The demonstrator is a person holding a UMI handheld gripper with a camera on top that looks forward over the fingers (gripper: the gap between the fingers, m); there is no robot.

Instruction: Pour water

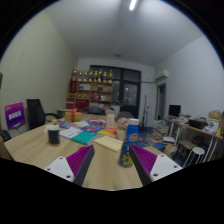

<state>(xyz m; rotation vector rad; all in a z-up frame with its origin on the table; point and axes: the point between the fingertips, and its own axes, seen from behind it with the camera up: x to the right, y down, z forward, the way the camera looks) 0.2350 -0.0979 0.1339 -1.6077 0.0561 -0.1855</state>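
Observation:
My gripper (112, 166) is open, and its purple pads (79, 160) stand wide apart low over a wooden table (60, 152). A small bottle (126, 152) with a dark cap and a yellow-and-blue label stands upright just ahead of the fingers, close to the right one, with a gap on each side. A dark cup (53, 134) sits on the table farther off to the left, beyond the left finger. Nothing is held between the fingers.
Books and coloured papers (86, 137) lie across the middle of the table, with a blue-topped container (133, 128) behind the bottle. A purple box (14, 115) and a black chair (36, 112) stand at the left. Shelves (90, 86) line the back wall; a desk (190, 125) is at the right.

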